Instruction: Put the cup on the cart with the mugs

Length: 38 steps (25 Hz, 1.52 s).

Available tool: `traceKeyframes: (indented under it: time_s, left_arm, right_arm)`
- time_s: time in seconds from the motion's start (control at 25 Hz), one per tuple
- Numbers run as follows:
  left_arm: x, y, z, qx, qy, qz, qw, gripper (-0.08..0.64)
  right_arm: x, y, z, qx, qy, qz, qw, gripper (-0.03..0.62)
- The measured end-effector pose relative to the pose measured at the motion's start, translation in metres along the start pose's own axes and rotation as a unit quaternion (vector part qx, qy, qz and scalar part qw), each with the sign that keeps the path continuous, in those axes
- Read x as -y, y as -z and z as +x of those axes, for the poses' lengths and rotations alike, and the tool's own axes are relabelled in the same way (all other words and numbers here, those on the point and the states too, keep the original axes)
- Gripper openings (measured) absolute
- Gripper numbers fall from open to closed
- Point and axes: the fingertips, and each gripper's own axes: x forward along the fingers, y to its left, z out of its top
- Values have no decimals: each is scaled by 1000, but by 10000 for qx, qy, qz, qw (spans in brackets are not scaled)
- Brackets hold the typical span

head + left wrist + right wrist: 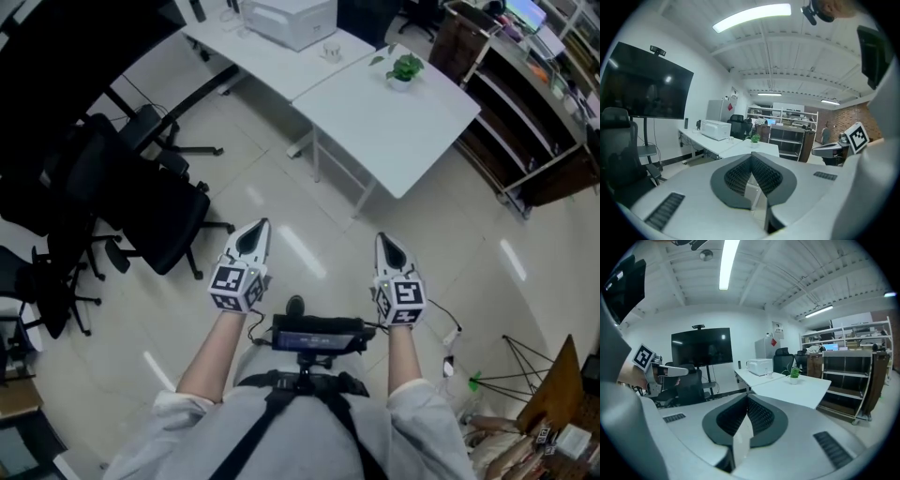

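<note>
A small clear cup point(331, 50) stands on the far white table point(281, 70) beside a white box-shaped appliance point(291, 19). It also shows, tiny, in the left gripper view point(730, 139) and the right gripper view point(769, 374). My left gripper point(255, 232) and right gripper point(386, 246) are held side by side over the floor, well short of the tables. Both are shut with nothing between the jaws, whose pads meet in the left gripper view point(751, 157) and the right gripper view point(746, 398). A dark shelved cart point(525, 141) stands at the right; I cannot make out any mugs.
A nearer white table point(394, 122) carries a small potted plant point(405, 69). Black office chairs point(141, 197) crowd the left side. A large dark screen point(701, 347) stands on a stand by the wall. A wire-legged stand point(525, 370) and clutter sit at the lower right.
</note>
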Motion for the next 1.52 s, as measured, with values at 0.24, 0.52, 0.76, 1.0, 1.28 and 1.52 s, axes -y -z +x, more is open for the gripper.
traceKeyframes:
  time_s: [0.24,0.52,0.76,1.0,1.28,1.52]
  left_arm:
    - [-44,-9,-1,-50,224,74,9997,-2]
    - [-64,-22,16,15,590,48,9982,-3]
    - [-62,-27,50,-47,787,-64,9969,-3]
    - [-70,-39,103,-66,761,-84,9970,-2]
    - [-90,-74,178,-117,584,73,9982,-3]
    - [-95,-106,226,-44,431,192,9989,-2]
  right_arm:
    - [-40,-13,37,58,24,78,10000,8]
    - [-64,-35,58,59,117,12,9999,8]
    - [-44,-47,74,-14,214,28,9998,8]
    - [-5,-52,123,-55,133,74,9999,8]
    - [51,-93,195,139,-48,132,9998,8]
    - [85,-120,251,205,-296,190,9992,8]
